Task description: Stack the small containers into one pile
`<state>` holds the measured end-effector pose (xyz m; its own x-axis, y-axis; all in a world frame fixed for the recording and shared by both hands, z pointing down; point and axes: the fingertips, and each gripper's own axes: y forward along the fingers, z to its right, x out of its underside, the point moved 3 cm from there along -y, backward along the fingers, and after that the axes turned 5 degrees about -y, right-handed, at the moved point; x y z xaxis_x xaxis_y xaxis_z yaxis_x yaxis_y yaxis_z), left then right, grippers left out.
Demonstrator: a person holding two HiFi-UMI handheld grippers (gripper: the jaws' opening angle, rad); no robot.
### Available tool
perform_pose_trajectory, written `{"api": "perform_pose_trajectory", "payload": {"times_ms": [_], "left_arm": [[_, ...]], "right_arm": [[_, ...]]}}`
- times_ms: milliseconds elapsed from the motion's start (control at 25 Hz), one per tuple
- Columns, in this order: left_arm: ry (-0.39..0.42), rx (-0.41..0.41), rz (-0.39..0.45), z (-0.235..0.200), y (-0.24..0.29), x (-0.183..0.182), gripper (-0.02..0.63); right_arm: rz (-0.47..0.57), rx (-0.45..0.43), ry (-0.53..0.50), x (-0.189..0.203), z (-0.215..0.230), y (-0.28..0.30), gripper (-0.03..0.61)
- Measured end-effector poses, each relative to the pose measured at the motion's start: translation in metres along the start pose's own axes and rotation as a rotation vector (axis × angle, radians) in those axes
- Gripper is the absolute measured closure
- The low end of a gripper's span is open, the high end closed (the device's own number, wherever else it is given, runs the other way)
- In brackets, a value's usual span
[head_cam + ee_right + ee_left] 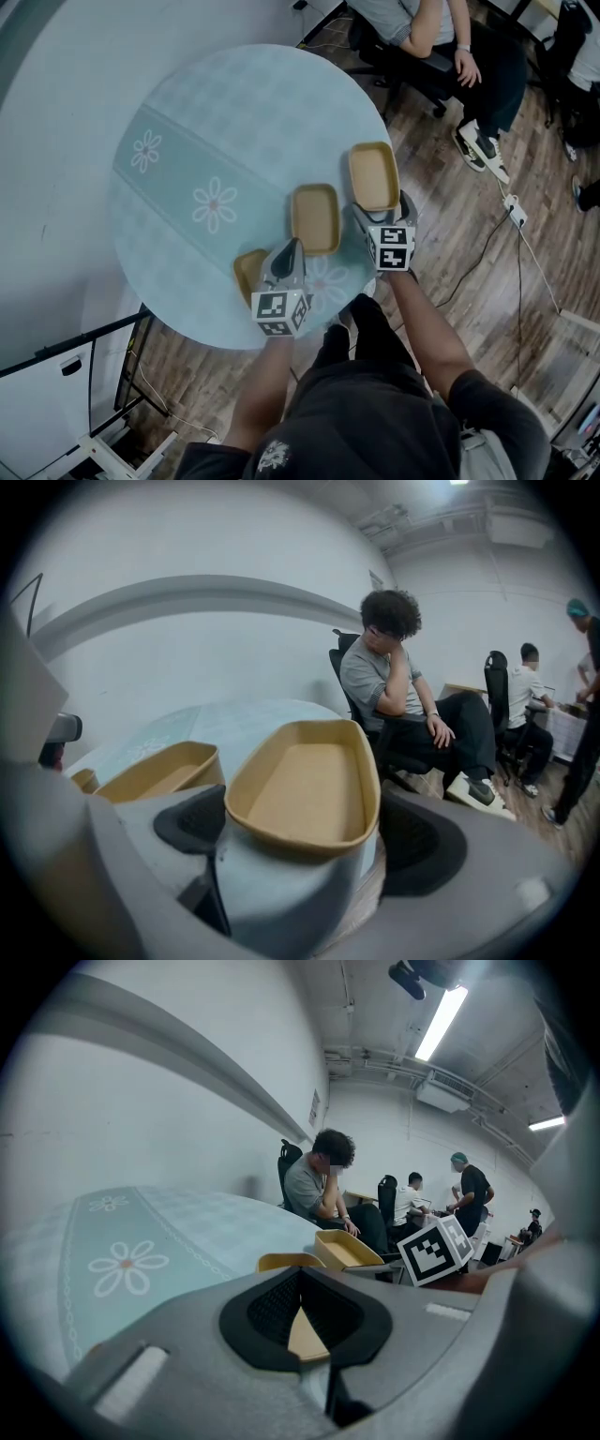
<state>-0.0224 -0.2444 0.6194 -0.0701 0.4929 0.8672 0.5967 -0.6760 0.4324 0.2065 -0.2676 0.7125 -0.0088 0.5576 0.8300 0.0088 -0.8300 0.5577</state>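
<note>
Our left gripper (291, 248), jaws pressed together and empty, hovers at the lower-left container (247, 272). Our right gripper (382, 212) gapes around the upper-right container (373, 175) at the table (187, 112) edge. We judge nothing stacked yet: the middle container (315, 218) also lies single.

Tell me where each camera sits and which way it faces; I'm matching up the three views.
Head view: on the person's head, looking steeply down at the round table; shows both forearms, lap, left gripper, right gripper.
Left gripper view: on the left gripper, looking across the table along its closed jaws toward seated people; right gripper's marker cube shows.
Right gripper view: on the right gripper, looking along open jaws straddling the edge container.
Shared: edge container and middle container appear in all three.
</note>
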Motion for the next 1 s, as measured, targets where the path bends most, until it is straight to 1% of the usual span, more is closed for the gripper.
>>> {"api": "perform_pose_trajectory", "payload": {"times_ms": [160,320,600,1000], "left_arm": [[-0.004,0.008,0.001,-0.001,0.000,0.000,0.609],[0.000,0.012,0.004,0.003,-0.001,-0.003,0.609],[0.011,0.020,0.017,0.011,-0.011,-0.006,0.609],[0.013,0.027,0.042,0.018,-0.042,-0.004,0.609]], "right_arm": [[-0.002,-0.009,0.000,0.000,-0.002,-0.001,0.087],[0.017,-0.011,0.005,-0.005,0.000,-0.006,0.120],[0.079,-0.015,0.009,-0.030,0.001,-0.025,0.129],[0.131,0.004,0.017,-0.040,-0.006,-0.064,0.143]]}}
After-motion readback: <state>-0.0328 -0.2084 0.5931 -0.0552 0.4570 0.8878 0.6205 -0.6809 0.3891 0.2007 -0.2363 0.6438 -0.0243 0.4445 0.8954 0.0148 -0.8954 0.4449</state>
